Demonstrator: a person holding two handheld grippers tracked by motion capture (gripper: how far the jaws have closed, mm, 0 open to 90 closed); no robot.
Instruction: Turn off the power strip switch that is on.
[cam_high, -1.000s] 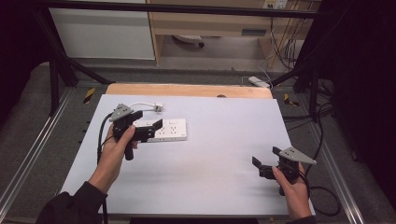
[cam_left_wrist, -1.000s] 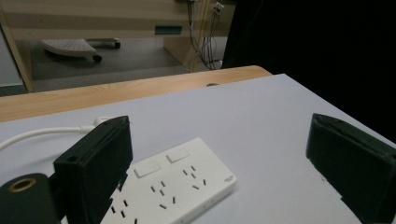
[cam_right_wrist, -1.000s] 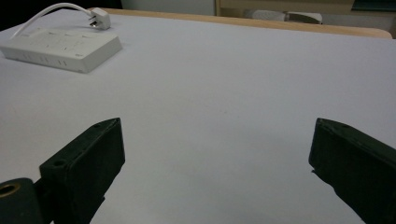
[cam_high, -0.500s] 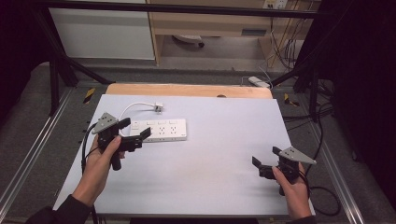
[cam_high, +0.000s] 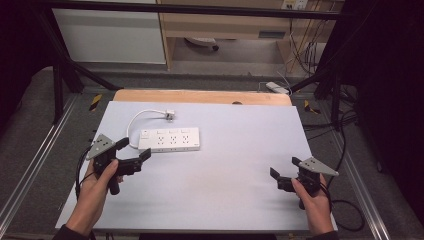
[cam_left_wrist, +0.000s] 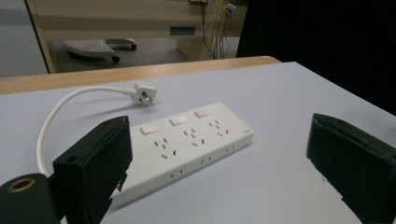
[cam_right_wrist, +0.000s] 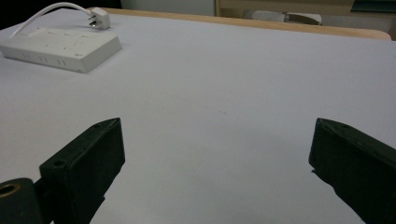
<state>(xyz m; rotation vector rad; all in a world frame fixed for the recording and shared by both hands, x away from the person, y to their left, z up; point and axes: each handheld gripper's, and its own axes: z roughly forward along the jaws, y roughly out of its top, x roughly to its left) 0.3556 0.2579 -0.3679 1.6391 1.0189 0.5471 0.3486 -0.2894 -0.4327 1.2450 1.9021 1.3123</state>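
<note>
My left tongs (cam_high: 134, 156) hang with their jaws wide apart, holding nothing, just off the near left end of the white power strip (cam_high: 170, 139). My right tongs (cam_high: 278, 178) are also spread wide and empty, low over the bare pale tabletop (cam_high: 230, 165) near its right front edge, well apart from the strip.

The strip lies flat on the left half of the table, its long side roughly along the back edge. Its white cord (cam_high: 139, 118) loops round from the left end to a plug (cam_high: 170, 115) lying loose on the table behind it. In the left gripper view the near left corner of the strip (cam_left_wrist: 187, 144) is hidden behind my left jaw (where the cord joins the body is hard to make out). Three switches sit above three socket groups; every socket is empty.
</note>
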